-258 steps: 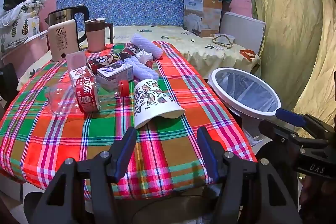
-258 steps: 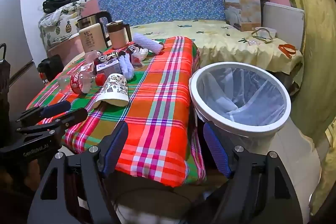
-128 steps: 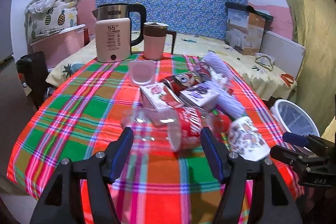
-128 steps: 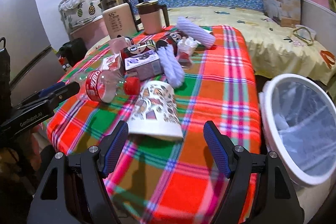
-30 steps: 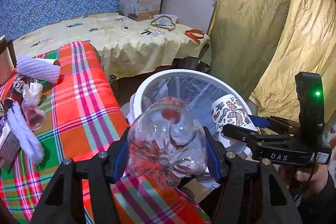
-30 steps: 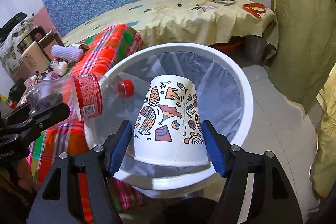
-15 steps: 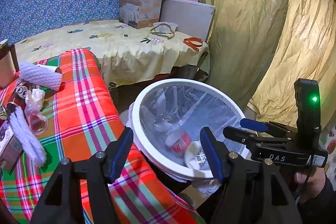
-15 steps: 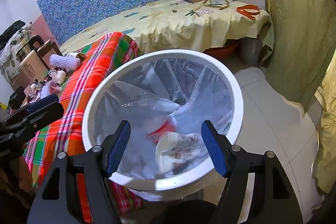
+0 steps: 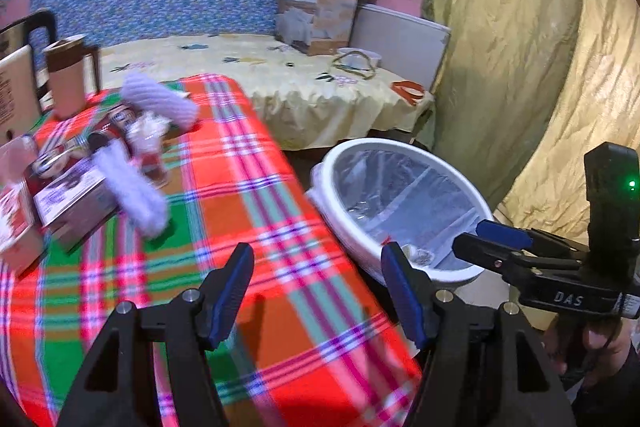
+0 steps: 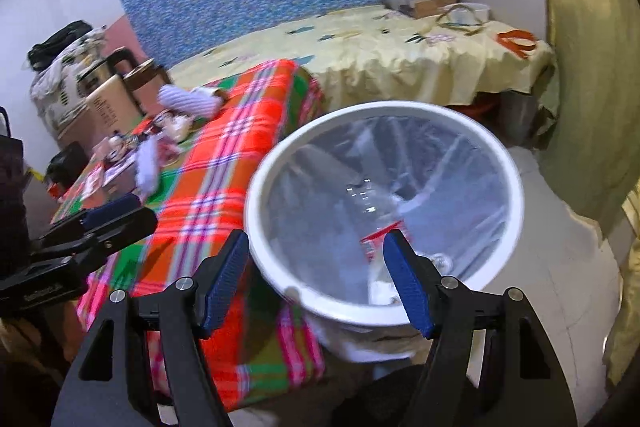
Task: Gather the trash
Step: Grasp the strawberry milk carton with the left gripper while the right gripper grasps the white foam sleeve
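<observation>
We see the left tool with its blue-padded jaws standing well apart and nothing between them; it hangs over the near corner of the worktop, which is covered in a red, green and pink plaid cloth. The right tool also has its jaws spread wide and empty, poised above the near rim of the white bin. The pads touch nothing in either view.

The bin stands on the floor just beside the worktop's right edge, lined with a clear bag. Inside it, at the bottom, lie the clear bottle with a red label and a patterned paper cup, partly hidden behind the tool's finger.

Away from the bin, on the far left part of the worktop, more trash remains: small cartons, two white fluffy rolls, a crumpled wrapper and cans, all blurred. Behind these stand a pinkish mug and a kettle. Beyond the bin a yellow-sheeted bed carries a cardboard box.
</observation>
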`<action>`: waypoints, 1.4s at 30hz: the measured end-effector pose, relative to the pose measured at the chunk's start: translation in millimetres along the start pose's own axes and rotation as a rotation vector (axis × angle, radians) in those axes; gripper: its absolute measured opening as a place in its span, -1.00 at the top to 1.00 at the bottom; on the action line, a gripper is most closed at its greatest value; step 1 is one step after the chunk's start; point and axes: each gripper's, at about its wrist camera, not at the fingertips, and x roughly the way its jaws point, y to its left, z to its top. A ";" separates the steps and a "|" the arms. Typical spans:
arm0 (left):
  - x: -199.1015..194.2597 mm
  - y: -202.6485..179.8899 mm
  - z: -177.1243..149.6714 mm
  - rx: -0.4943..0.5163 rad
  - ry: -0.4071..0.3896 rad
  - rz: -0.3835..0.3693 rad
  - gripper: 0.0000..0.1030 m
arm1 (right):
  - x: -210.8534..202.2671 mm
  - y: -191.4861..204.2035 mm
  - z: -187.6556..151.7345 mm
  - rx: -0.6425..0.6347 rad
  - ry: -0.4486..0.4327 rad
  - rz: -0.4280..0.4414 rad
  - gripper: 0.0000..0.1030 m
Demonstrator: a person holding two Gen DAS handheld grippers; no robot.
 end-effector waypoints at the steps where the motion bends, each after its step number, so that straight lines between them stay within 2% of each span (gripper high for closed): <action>1: -2.8 3.8 -2.4 -0.005 -0.002 0.012 -0.32 | 1.1 3.6 -0.9 -0.006 0.004 0.014 -0.38; 10: -22.6 39.4 -17.6 -0.076 -0.020 0.091 -0.30 | 5.9 33.8 -4.4 -0.070 0.026 0.081 -0.36; 16: -32.9 60.0 -23.3 -0.103 -0.037 0.157 -0.29 | 15.2 50.8 -4.7 -0.098 0.053 0.124 -0.20; 22: -45.0 91.7 -22.2 -0.158 -0.056 0.250 -0.29 | 24.0 72.8 3.3 -0.137 0.059 0.158 -0.19; 29: -60.1 138.4 -18.1 -0.233 -0.084 0.394 -0.30 | 40.0 99.0 14.2 -0.191 0.072 0.183 -0.19; 35: -58.0 170.5 -10.4 -0.297 -0.092 0.476 -0.35 | 54.3 118.9 22.0 -0.234 0.082 0.199 -0.19; 42: -37.0 191.7 -2.4 -0.330 -0.065 0.499 -0.36 | 78.3 138.6 31.6 -0.269 0.105 0.215 -0.19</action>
